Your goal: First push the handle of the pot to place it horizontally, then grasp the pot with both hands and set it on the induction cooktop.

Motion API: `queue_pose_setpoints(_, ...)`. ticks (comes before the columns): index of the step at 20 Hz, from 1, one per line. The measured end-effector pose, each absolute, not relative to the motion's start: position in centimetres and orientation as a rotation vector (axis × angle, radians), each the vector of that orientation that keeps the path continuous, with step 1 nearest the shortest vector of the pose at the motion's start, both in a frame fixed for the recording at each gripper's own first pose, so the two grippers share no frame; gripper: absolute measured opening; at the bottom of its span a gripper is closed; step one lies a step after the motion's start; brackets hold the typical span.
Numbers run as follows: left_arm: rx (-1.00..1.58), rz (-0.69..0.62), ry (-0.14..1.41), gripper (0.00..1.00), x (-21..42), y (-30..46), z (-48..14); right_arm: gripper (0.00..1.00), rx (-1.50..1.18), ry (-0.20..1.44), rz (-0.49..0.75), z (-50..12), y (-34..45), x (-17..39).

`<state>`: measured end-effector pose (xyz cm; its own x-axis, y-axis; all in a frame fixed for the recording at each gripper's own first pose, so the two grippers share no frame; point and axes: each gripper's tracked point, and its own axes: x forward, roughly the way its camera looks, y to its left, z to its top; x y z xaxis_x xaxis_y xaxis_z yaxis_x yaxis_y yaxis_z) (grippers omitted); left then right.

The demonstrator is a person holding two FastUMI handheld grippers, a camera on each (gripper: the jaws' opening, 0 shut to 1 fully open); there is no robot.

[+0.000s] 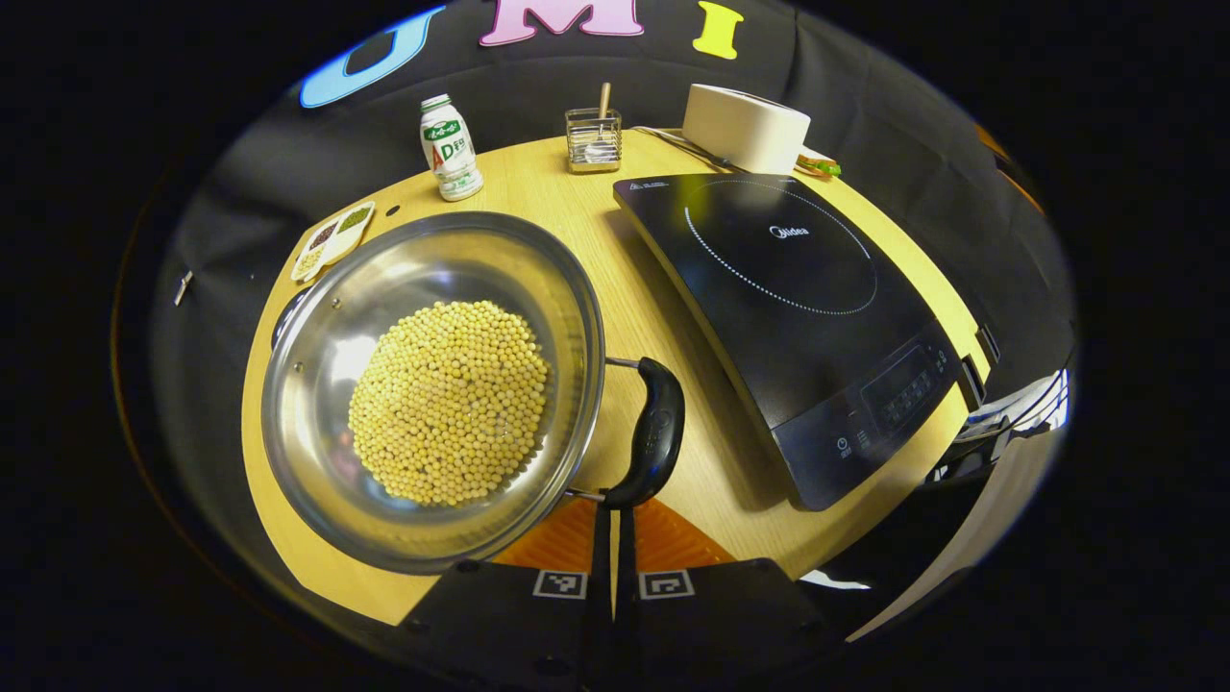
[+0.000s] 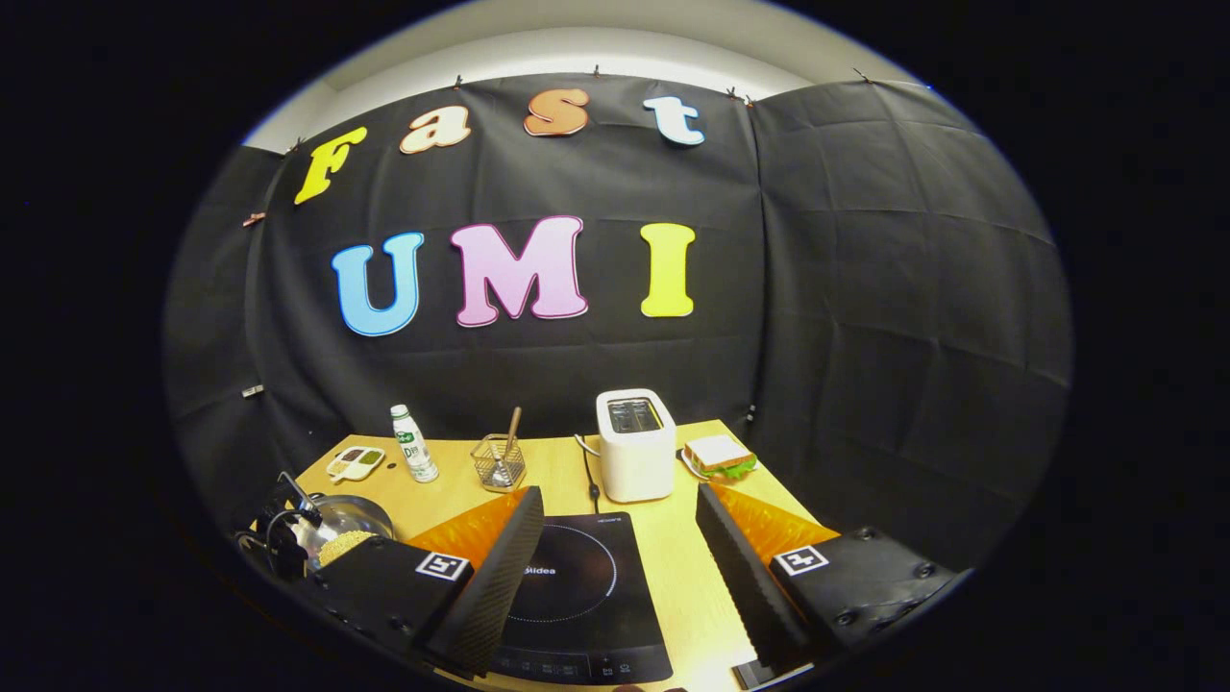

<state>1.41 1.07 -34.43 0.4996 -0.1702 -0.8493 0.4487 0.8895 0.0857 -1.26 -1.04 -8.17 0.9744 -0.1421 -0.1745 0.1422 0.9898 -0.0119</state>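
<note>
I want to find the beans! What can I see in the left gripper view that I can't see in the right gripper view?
Left gripper view: you look right down into the pot, so the whole heap of beans and the black handle are plain, with the shut left tongs at the handle's end.

Right gripper view: the toaster with its top slots, the sandwich seen properly, and the open right tongs.

Both: the cooktop, bottle, wire holder and little dish.

A white toaster [image 2: 634, 457], sandwich [image 2: 719, 456], bottle [image 1: 450, 147], wire holder [image 1: 593, 139] and divided dish [image 1: 332, 240] line the table's [image 1: 538, 183] back.
</note>
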Motion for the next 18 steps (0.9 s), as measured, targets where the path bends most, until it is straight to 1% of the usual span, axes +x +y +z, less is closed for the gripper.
queue_pose_setpoints(11, 0.281, -0.378, 0.970, 0.05, 4.4, -1.3, -33.9, 0.98, 0.000, 0.175, -0.148, -8.2, -1.8, -1.0)
queue_pose_setpoints(18, 0.216, -0.357, 0.957, 0.05, 6.6, -2.8, -33.5, 0.99, 0.002, 0.182, -0.151, -8.4, -2.5, -0.7)
